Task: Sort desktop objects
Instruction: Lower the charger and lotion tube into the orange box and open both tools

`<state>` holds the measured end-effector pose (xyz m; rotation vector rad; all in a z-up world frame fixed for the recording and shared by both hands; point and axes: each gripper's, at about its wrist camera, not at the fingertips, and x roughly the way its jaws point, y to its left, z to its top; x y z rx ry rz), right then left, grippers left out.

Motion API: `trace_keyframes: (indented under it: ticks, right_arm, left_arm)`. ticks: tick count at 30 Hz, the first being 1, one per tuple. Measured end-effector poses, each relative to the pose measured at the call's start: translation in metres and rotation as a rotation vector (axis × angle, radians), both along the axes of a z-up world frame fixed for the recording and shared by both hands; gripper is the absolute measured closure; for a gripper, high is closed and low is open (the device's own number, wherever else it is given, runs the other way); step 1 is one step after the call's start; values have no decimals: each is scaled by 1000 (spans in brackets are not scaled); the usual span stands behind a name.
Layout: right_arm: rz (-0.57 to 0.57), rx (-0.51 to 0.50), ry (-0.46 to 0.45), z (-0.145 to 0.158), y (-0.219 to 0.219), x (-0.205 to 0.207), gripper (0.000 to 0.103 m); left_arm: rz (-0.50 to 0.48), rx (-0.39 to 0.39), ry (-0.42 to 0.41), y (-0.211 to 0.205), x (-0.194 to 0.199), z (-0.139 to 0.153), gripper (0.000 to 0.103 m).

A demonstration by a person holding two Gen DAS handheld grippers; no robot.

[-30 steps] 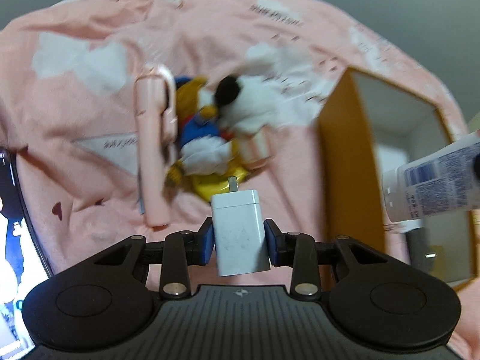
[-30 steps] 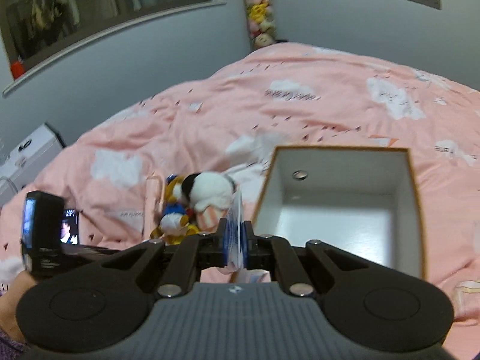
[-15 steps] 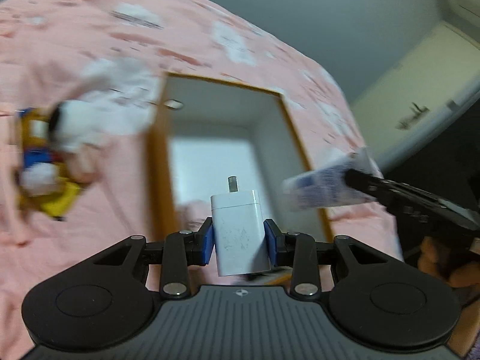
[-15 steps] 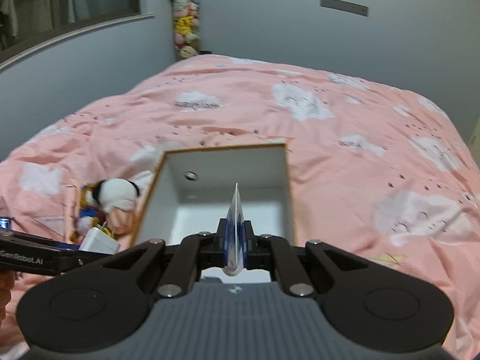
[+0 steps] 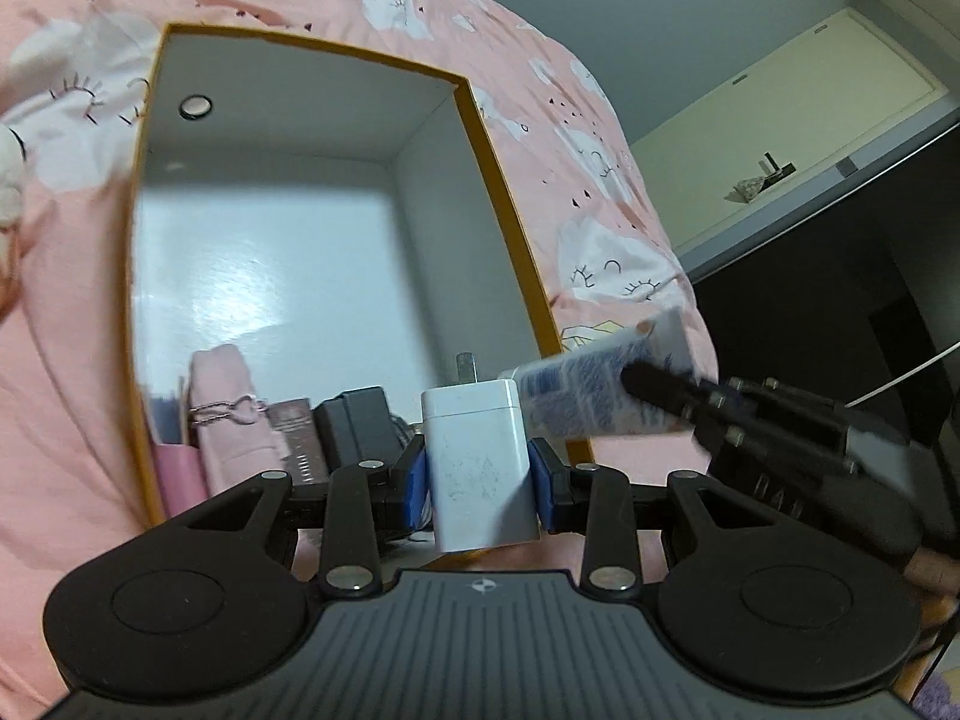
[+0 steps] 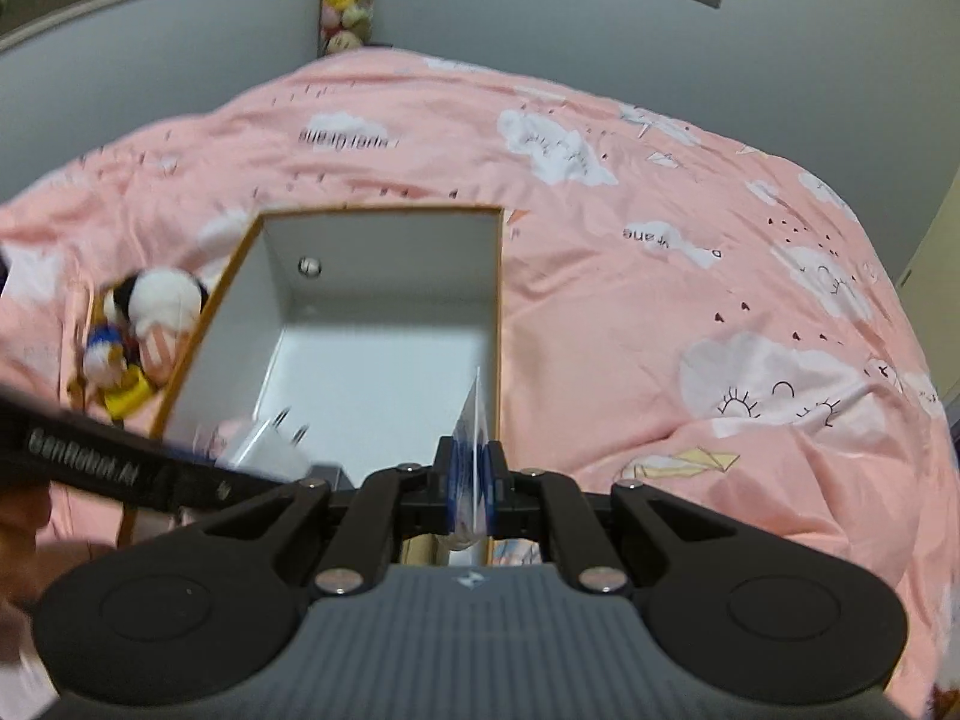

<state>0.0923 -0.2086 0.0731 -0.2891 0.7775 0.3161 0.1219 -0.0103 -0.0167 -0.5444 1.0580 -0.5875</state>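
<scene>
While both grippers hang over the open box [image 5: 516, 252], each one has something pinched. The left gripper [image 5: 478, 474] has its blue-padded fingers [image 5: 416, 476] clamped on the sides of a white charger [image 5: 478, 468], prongs pointing away from the camera, out past the fingertips toward the box's white floor. Just past the fingers on the left side, at the near end of the box, there's already some stuff: a pink case [image 5: 225, 420] with a little chain on it, a dark block [image 5: 357, 429] and something pinkish-grey between them, can't tell what.

The right gripper [image 6: 471, 483] has its fingers squeezed nearly together on the flat end of a white tube [image 6: 474, 450] with blue print, seen edge-on from its own camera. The tube sits right by the box's right wall.

Well off to the left of the box, a plush duck toy [image 6: 129, 348] lies on the pink bedspread [image 6: 660, 276].
</scene>
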Motion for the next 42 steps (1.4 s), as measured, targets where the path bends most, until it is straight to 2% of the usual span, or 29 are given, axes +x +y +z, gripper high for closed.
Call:
trace_keyframes:
  ticks: [8, 12, 21, 24, 26, 28, 30, 31, 33, 36, 42]
  right_arm:
    - [28, -209, -1, -26, 27, -15, 95]
    - [18, -235, 46, -38, 30, -9, 95]
    - [-48, -137, 198, -57, 11, 19, 95]
    - [-50, -105, 220, -57, 7, 21, 95]
    - [-58, -58, 240, -54, 2, 21, 91]
    - [-66, -14, 218, -45, -4, 19, 82]
    - [-68, 58, 176, -32, -12, 13, 79]
    - [-70, 77, 164, -27, -15, 12, 73]
    - [-101, 74, 101, -20, -19, 7, 65]
    - [-152, 35, 27, -16, -22, 8, 65]
    - [-185, 98, 45, -22, -28, 16, 64]
  left_arm:
    - [-3, -3, 24, 1, 5, -7, 64]
    - [-10, -7, 22, -3, 8, -9, 64]
    - [4, -16, 68, -18, 20, -19, 64]
    - [6, -16, 89, -22, 20, -23, 64]
    - [8, -10, 102, -26, 22, -25, 64]
    - [7, -5, 107, -29, 22, -26, 64]
    - [8, -5, 116, -33, 22, -28, 63]
    - [23, -17, 124, -32, 22, -29, 63]
    - [37, -5, 134, -34, 23, -31, 64]
    - [43, 49, 131, -41, 22, -32, 65]
    - [35, 115, 113, -58, 18, -31, 65]
